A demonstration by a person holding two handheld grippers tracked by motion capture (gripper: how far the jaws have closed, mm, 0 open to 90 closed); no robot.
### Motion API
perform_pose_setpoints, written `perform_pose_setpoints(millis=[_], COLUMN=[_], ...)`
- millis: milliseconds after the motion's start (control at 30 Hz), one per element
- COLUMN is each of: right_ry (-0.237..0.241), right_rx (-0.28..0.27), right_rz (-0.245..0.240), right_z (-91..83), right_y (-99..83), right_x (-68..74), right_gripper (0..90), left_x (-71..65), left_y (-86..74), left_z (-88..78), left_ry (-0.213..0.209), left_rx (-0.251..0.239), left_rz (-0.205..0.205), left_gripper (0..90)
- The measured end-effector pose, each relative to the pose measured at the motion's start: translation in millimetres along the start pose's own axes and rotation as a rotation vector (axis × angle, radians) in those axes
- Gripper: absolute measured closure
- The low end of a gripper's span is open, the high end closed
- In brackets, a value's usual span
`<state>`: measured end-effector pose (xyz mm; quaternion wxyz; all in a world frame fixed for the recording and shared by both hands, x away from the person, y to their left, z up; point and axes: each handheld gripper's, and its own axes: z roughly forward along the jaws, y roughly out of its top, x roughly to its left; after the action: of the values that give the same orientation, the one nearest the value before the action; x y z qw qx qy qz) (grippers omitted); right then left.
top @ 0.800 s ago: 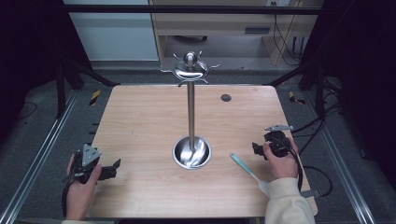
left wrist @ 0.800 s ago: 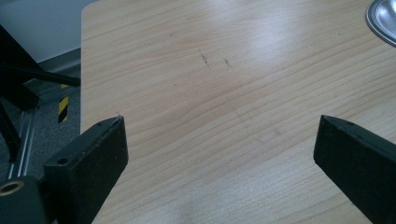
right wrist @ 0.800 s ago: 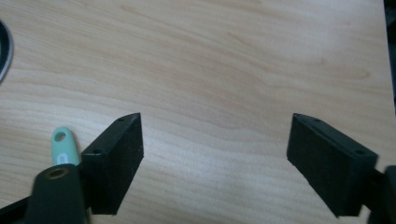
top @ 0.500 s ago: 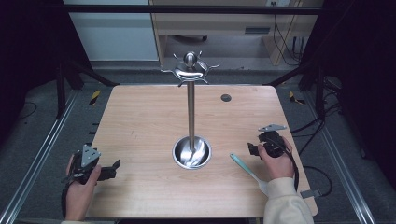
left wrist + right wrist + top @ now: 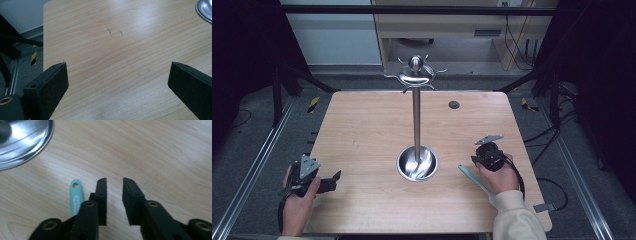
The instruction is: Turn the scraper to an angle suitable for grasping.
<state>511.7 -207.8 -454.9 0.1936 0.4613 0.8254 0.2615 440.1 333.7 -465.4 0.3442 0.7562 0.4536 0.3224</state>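
Note:
A steel stand rises from a round dish base at the table's middle, with a ring of hooks at its top. A teal handle with a hole at its tip lies flat on the wood right of the base, running under the person's right hand. My right gripper hovers just above that tip; in the right gripper view its jaws stand a narrow gap apart with nothing between them, and the teal handle lies just left of them. My left gripper rests at the front left corner, wide open over bare wood.
The dish base's rim shows in the right gripper view and in the left gripper view. A small dark round disc sits at the back right of the wooden table. Metal rails run along both sides.
My right gripper has moved left, toward the teal handle's tip and the stand's base. The left gripper has stayed put.

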Motion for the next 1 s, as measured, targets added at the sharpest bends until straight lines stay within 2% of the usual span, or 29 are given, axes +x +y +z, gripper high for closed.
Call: perform_pose_setpoints(millis=[167, 233, 333, 567, 900, 1000], right_ry=[0.049, 0.078, 0.089, 0.094, 0.109, 0.151], right_rx=[0.026, 0.037, 0.063, 0.1, 0.126, 0.126], right_rz=[-0.022, -0.03, -0.046, -0.057, -0.062, -0.068], right_z=[4.5, 9.2, 12.9, 18.2, 20.9, 20.2], right_y=[0.2, 1.2, 1.8, 1.5, 0.1, -1.1], right_x=[6.9, 10.5, 15.6, 18.3, 19.2, 21.6], right_gripper=[90.0, 90.0, 90.0, 90.0, 90.0, 90.0], left_x=[0.0, 0.0, -0.1, -0.5, -1.2, -1.3], left_y=[0.3, 0.4, 0.3, 0.3, 0.5, 0.5], left_z=[0.2, 0.0, 0.2, 0.6, 0.9, 0.9], left_ry=[0.0, 0.001, -0.001, -0.002, -0.005, -0.003], left_rx=[0.002, 0.001, 0.003, 0.003, 0.005, 0.007], left_rz=[0.005, 0.006, 0.006, 0.007, 0.012, 0.016], left_gripper=[2.7, 2.7, 2.7, 2.7, 2.7, 2.7])
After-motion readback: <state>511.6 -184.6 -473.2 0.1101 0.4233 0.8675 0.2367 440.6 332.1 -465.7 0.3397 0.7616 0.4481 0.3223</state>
